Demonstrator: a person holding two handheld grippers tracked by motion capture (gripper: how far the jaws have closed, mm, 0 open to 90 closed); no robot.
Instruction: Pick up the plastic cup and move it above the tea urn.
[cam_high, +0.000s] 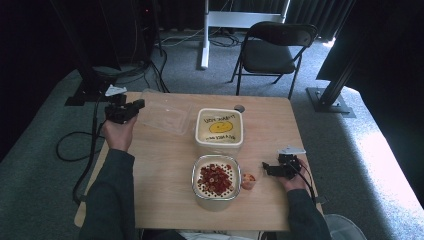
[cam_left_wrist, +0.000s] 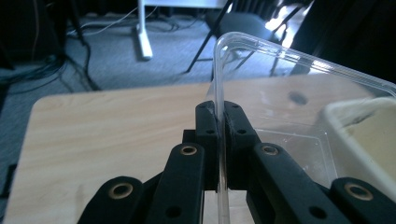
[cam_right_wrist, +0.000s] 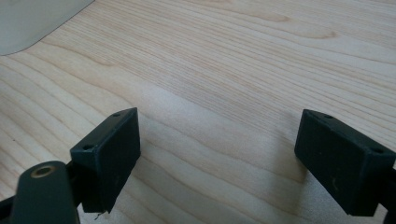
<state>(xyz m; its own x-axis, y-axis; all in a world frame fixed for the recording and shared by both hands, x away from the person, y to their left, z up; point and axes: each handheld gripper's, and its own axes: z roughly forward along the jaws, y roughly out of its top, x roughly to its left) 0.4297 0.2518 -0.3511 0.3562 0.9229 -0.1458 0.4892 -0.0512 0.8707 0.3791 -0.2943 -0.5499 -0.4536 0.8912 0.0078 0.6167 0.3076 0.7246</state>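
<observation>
A clear plastic lid (cam_high: 165, 114) is lifted at the table's back left, and my left gripper (cam_high: 134, 106) is shut on its left edge. In the left gripper view the lid's rim (cam_left_wrist: 243, 44) stands upright between the closed jaws of my left gripper (cam_left_wrist: 219, 122). A cream tub (cam_high: 220, 127) with a yellow smiley print sits mid-table. In front of it stands a glass-rimmed tub of red pieces (cam_high: 216, 177), with a small red-filled cup (cam_high: 248, 180) at its right. My right gripper (cam_high: 266, 169) rests open just right of the cup, over bare wood (cam_right_wrist: 224, 84).
The wooden table (cam_high: 165, 200) has bare room at its front left and far right. A black folding chair (cam_high: 272, 47) stands behind the table on grey carpet. Cables trail on the floor at the left (cam_high: 75, 145). A white desk leg (cam_high: 205, 35) stands at the back.
</observation>
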